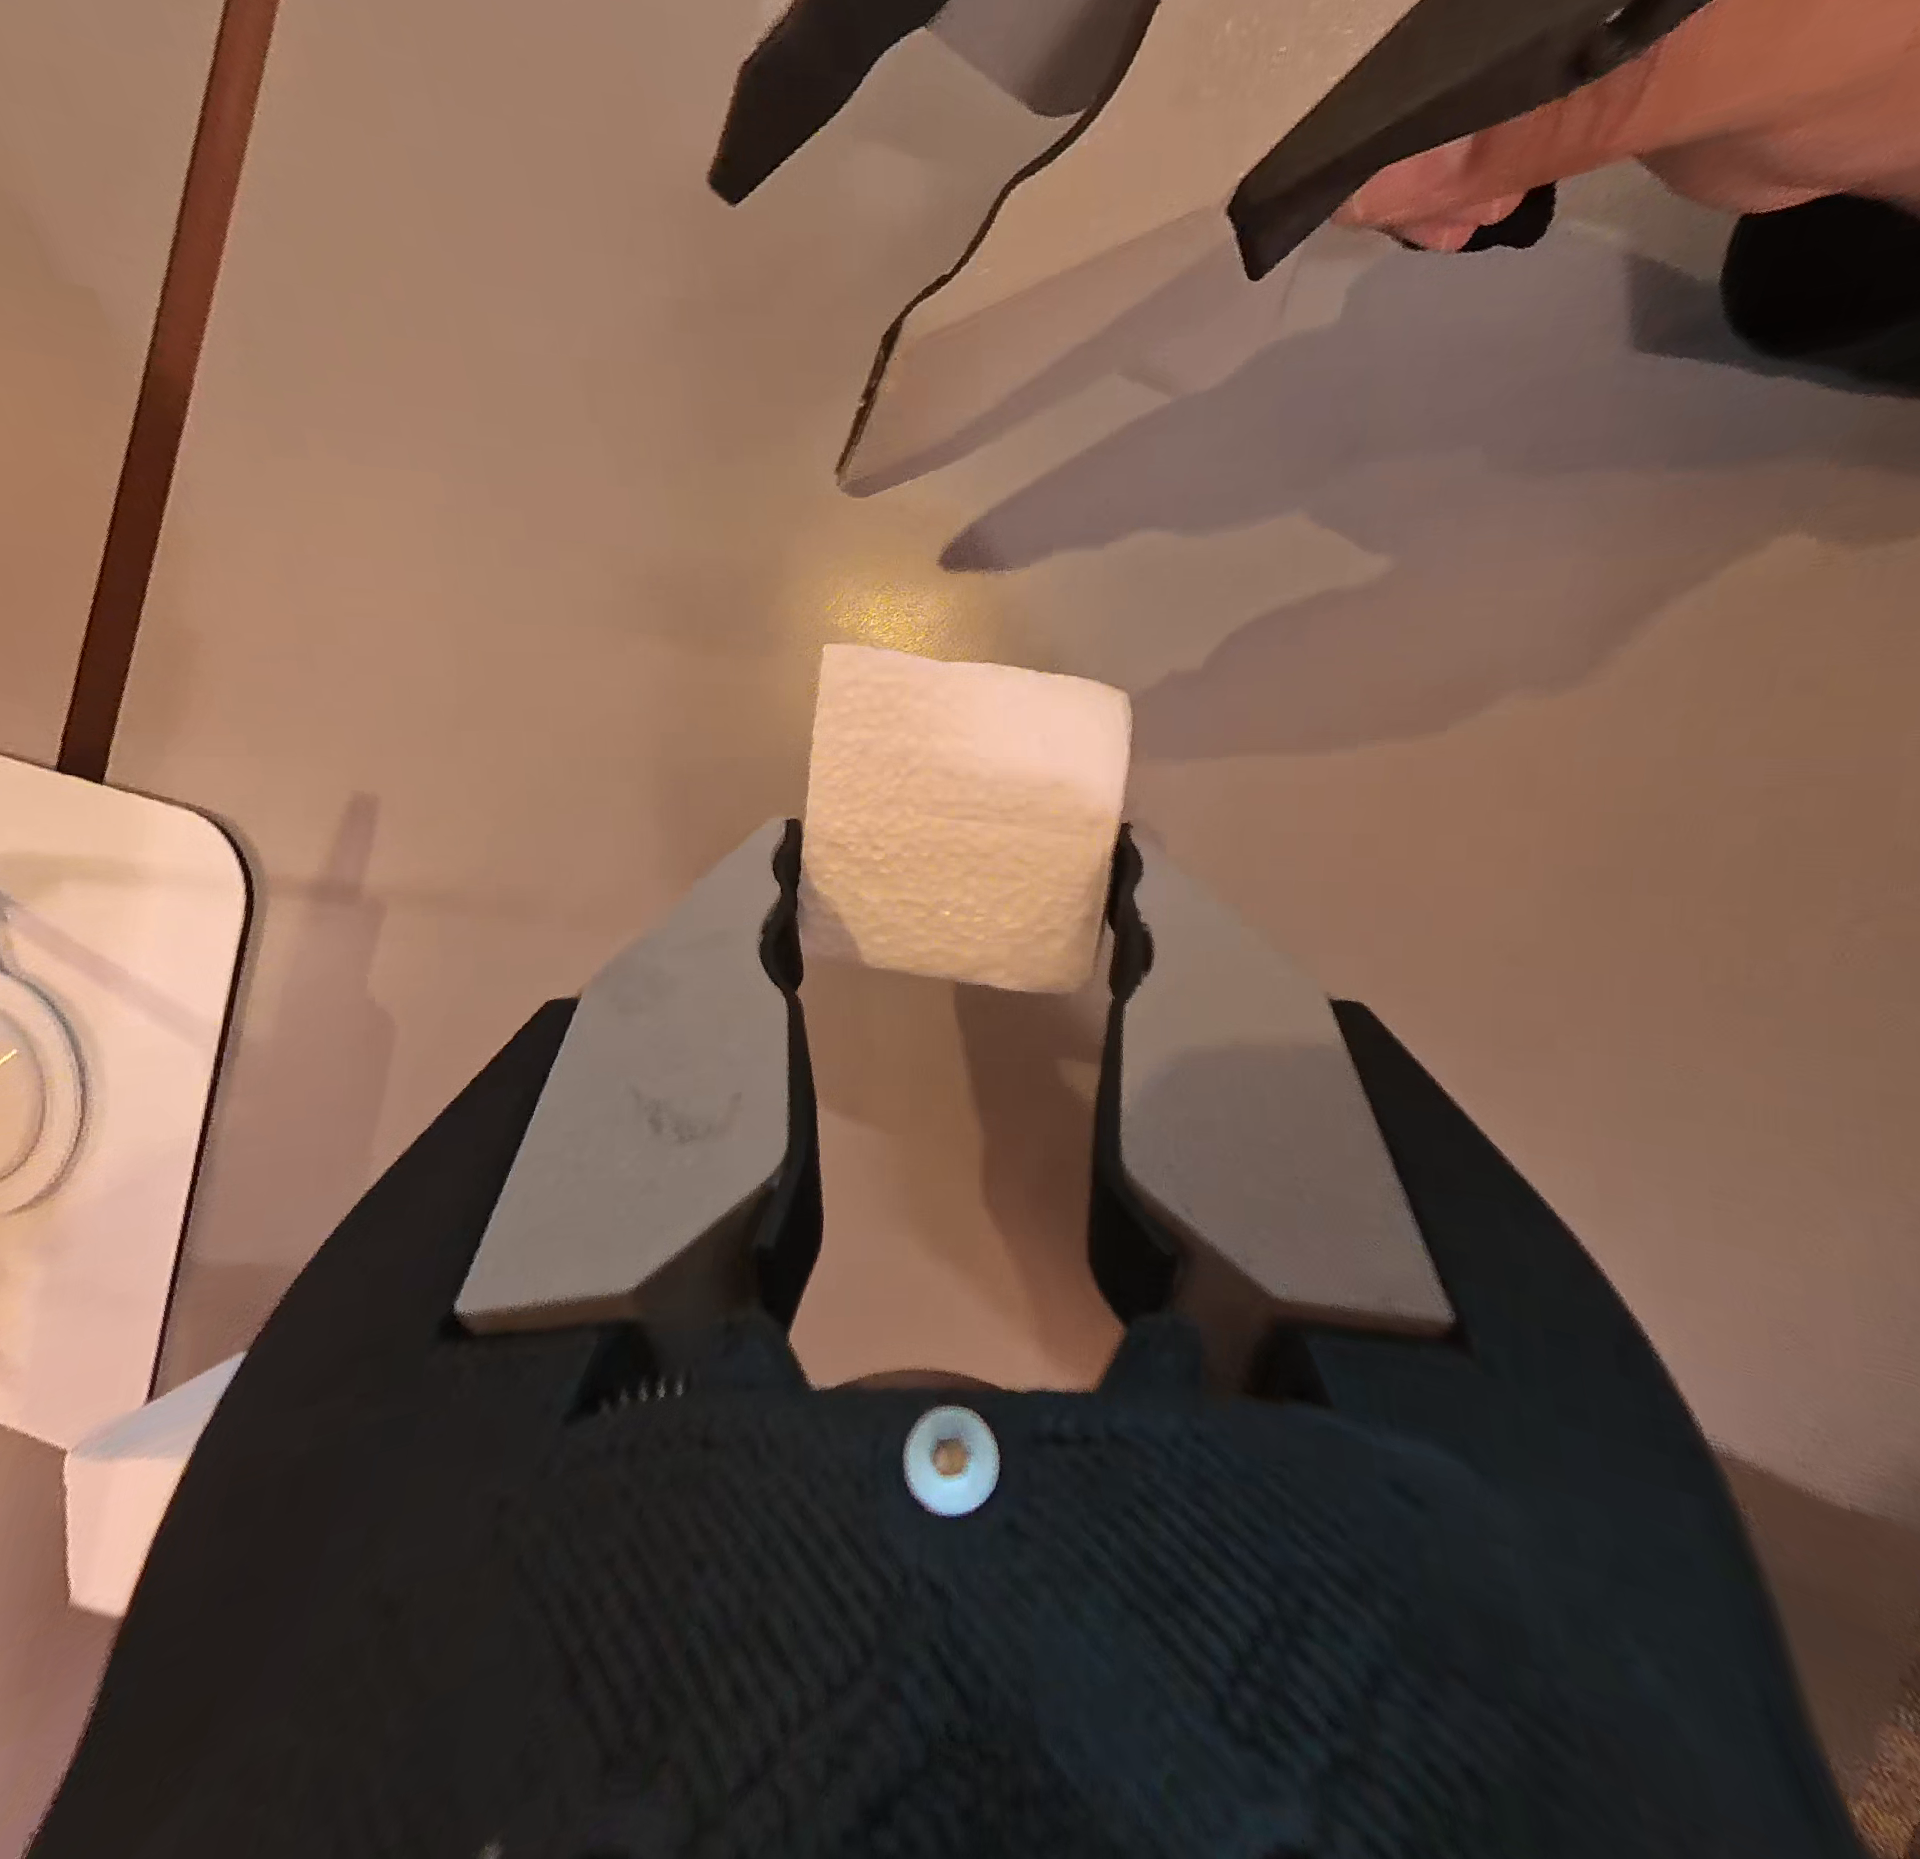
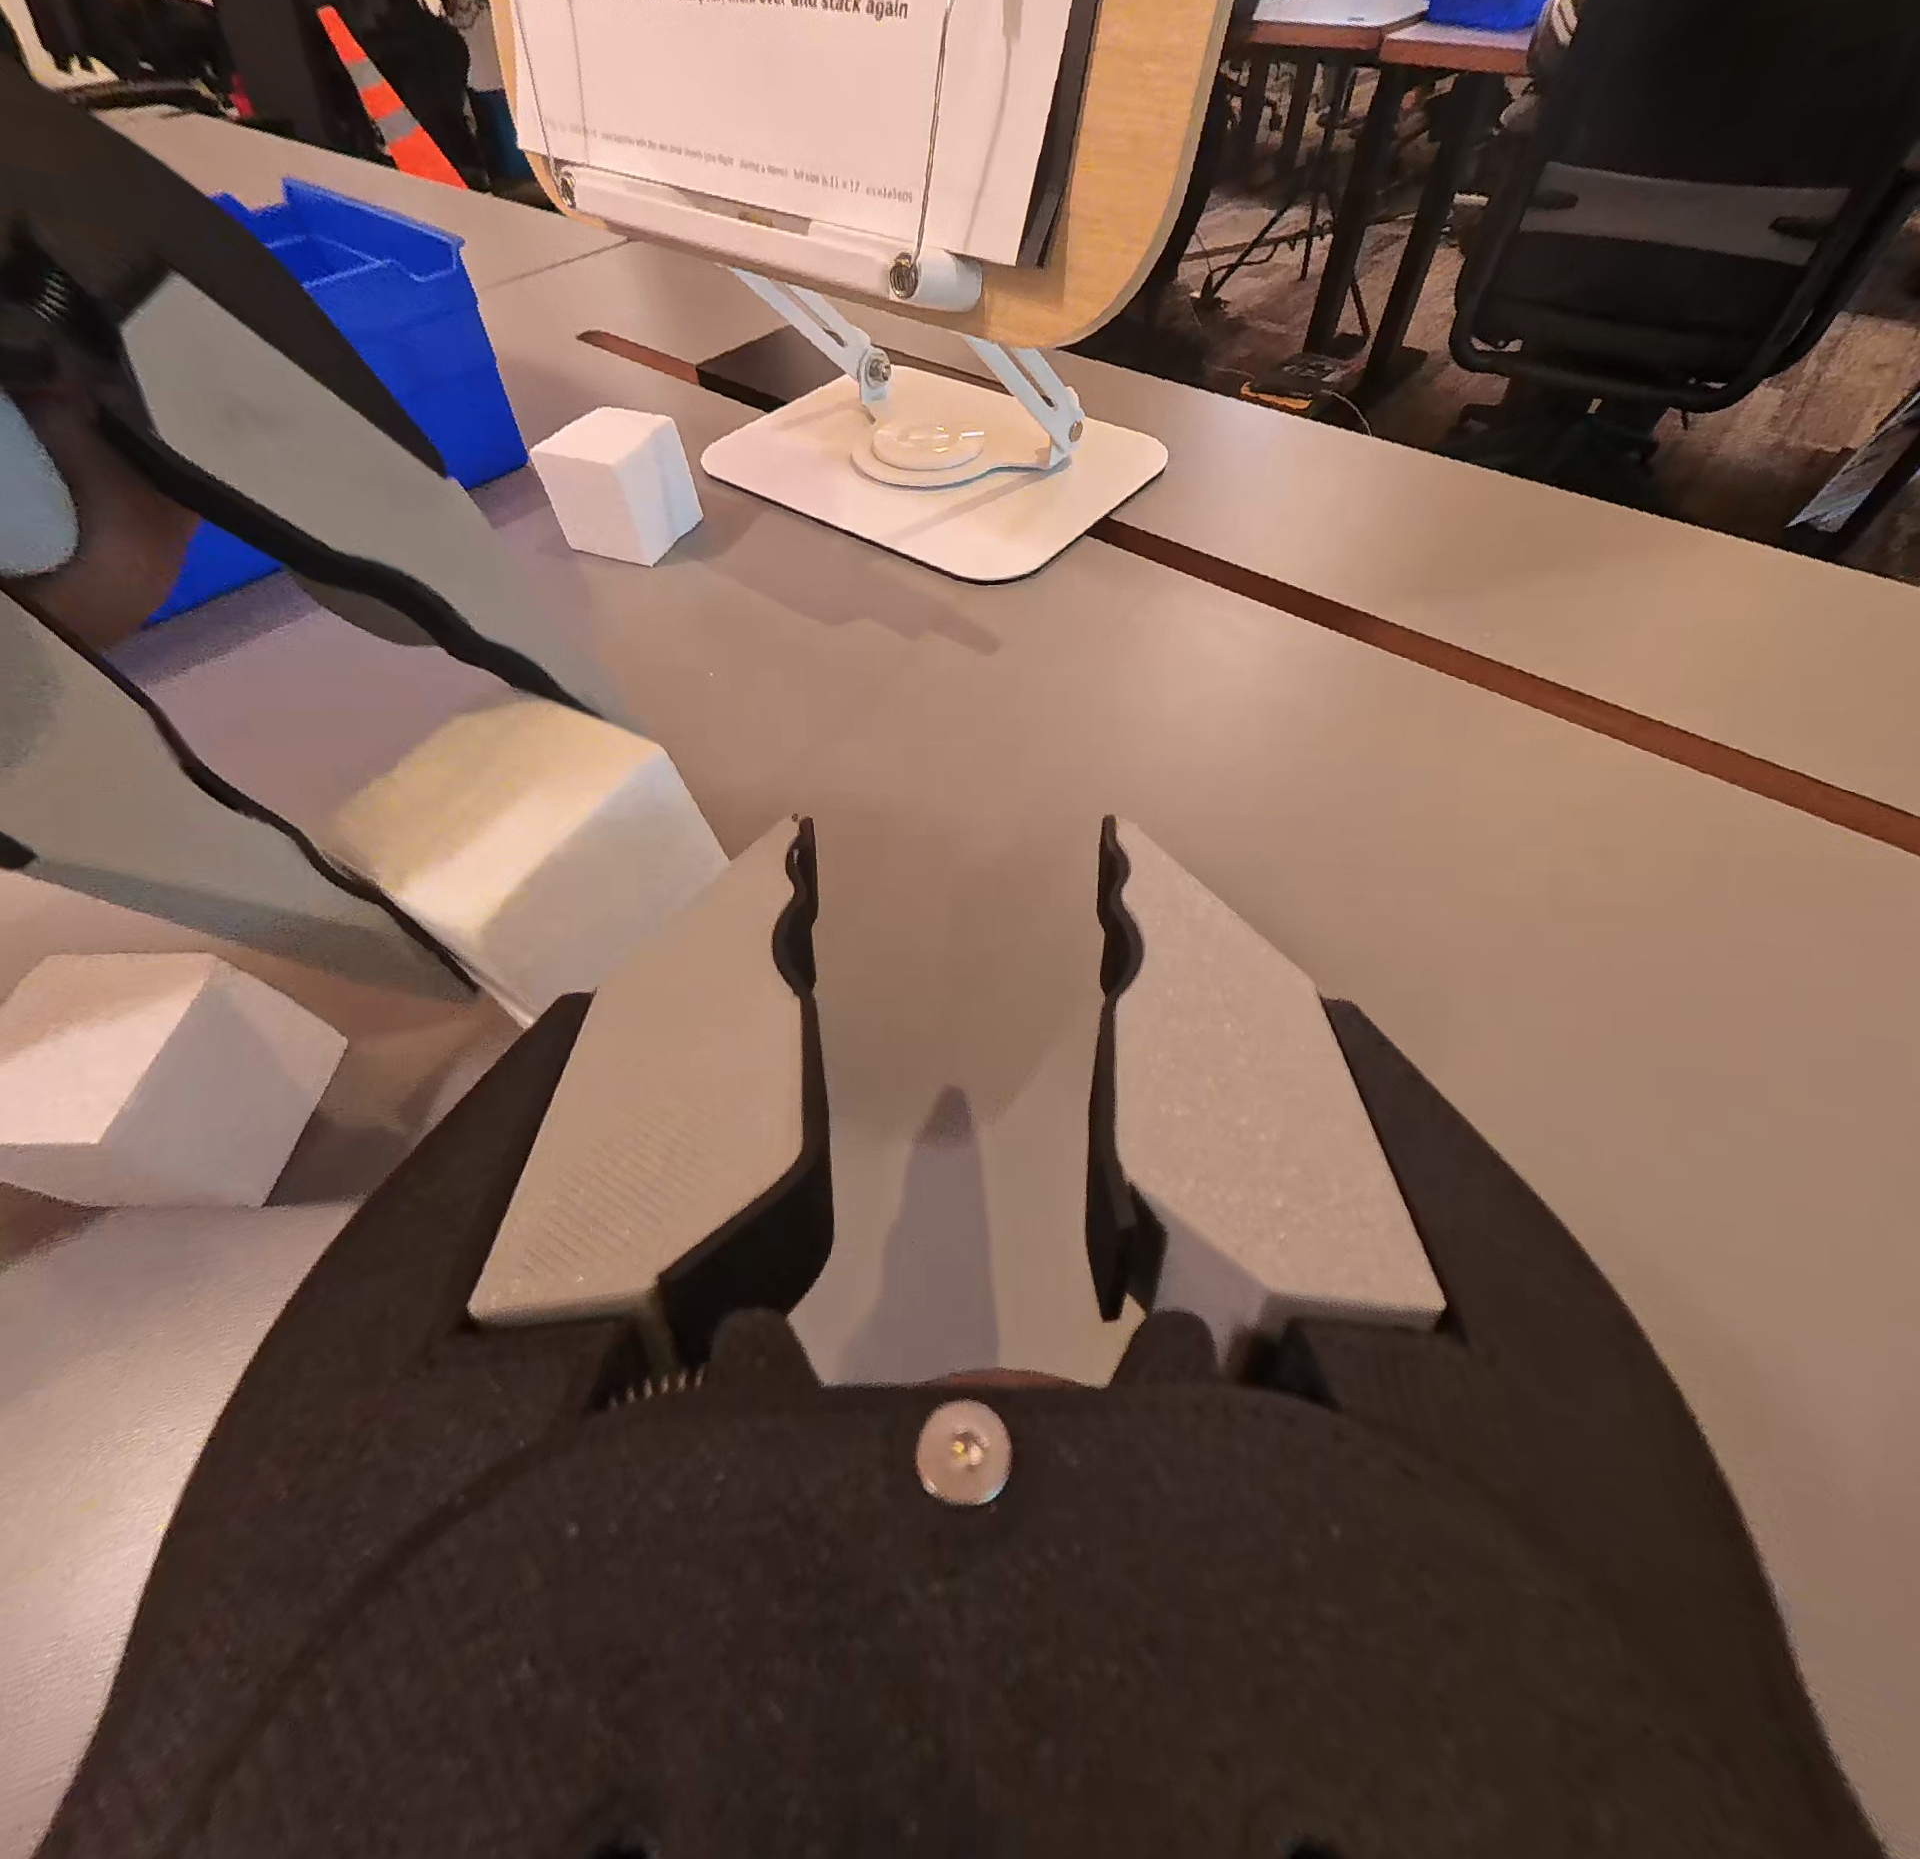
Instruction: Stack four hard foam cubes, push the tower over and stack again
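My left gripper (image 1: 961, 864) is shut on a white foam cube (image 1: 966, 812), gripped by its two sides above the grey table (image 1: 520, 562). The same cube shows in the right wrist view (image 2: 582, 822), held between the left gripper's fingers. My right gripper (image 2: 956, 843) is open and empty over bare table, to the right of the held cube. It also shows at the top of the left wrist view (image 1: 1049, 355), with a hand (image 1: 1662, 126) on it. A second cube (image 2: 156, 1071) lies on the table at the lower left. A third cube (image 2: 618, 484) stands farther back.
A document stand with a white base (image 2: 1039, 500) and a paper sheet stands at the back; its base (image 1: 104, 1030) is at the left in the left wrist view. A blue bin (image 2: 395, 334) sits behind the third cube. A brown seam (image 2: 1507, 677) crosses the table.
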The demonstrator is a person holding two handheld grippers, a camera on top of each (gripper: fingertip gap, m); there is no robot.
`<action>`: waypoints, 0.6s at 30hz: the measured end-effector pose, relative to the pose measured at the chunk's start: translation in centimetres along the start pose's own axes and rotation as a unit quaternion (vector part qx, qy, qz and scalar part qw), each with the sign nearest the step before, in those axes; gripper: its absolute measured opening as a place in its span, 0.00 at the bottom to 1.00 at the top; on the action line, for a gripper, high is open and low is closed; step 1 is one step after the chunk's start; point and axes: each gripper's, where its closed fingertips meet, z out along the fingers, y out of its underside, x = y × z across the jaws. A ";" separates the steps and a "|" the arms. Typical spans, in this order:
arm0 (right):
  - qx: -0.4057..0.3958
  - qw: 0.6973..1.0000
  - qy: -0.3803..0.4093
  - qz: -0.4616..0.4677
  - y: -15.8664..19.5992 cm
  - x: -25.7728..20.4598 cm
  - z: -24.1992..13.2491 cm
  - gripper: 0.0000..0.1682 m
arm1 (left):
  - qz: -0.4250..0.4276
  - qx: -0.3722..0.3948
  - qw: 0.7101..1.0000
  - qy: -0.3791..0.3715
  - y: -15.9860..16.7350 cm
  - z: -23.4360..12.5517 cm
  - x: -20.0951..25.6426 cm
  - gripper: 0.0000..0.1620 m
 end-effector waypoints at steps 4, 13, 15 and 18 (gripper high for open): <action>0.002 1.000 -0.002 -0.002 -0.2 -0.2 -0.1 0.31 | -0.003 -0.007 1.000 0.007 -0.1 0.6 0.4 0.35; 0.004 1.000 -0.004 0.000 -0.3 -0.2 -0.1 0.31 | 0.013 -0.015 1.000 0.014 0.1 0.3 0.4 0.35; 0.002 1.000 -0.003 -0.002 -0.2 -0.2 -0.1 0.31 | 0.020 -0.016 0.999 0.019 0.0 0.2 0.4 0.35; 0.003 1.000 -0.002 -0.001 -0.2 -0.1 -0.1 0.31 | 0.032 -0.022 0.999 0.026 0.2 0.2 0.5 0.35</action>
